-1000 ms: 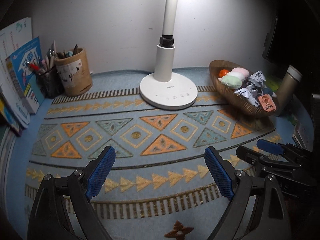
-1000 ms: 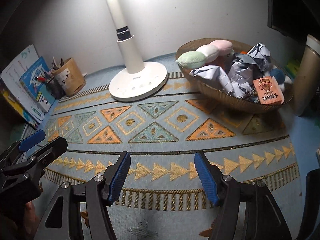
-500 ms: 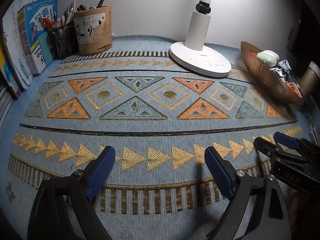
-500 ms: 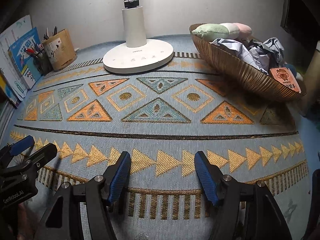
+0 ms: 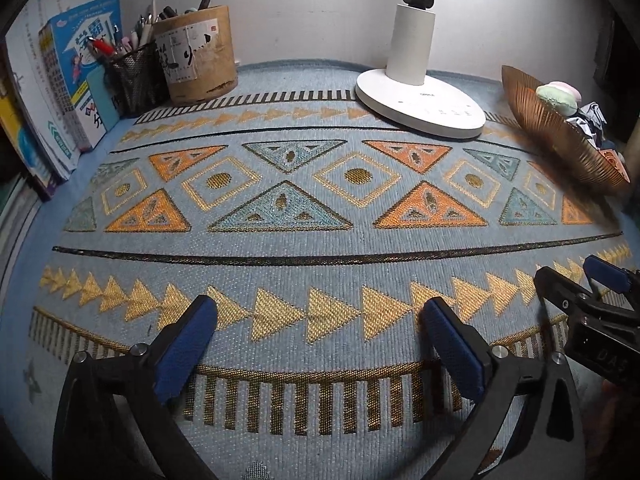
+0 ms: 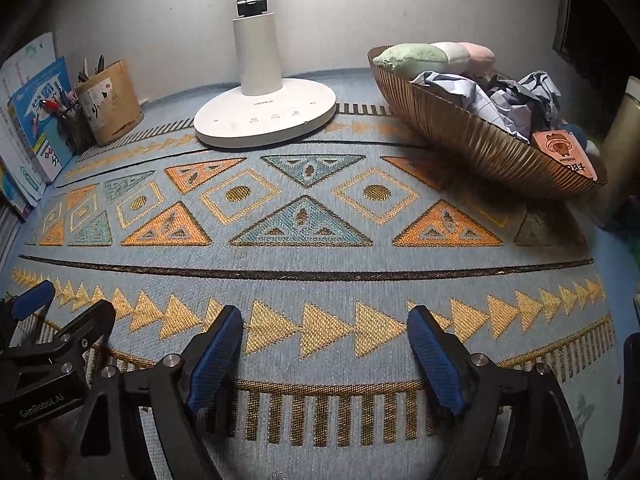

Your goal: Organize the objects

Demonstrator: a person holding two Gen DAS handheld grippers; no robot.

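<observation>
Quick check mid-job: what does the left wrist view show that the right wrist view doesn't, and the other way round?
Only the left wrist view: the left gripper head-on, jaws opening, nothing between them, and more of the books.

Only the right wrist view: the right gripper head-on, jaws opening and empty, plus the crumpled paper and the orange packet in the bowl.

Both: patterned mat, lamp base, wooden pen holder, mesh pen cup.
</observation>
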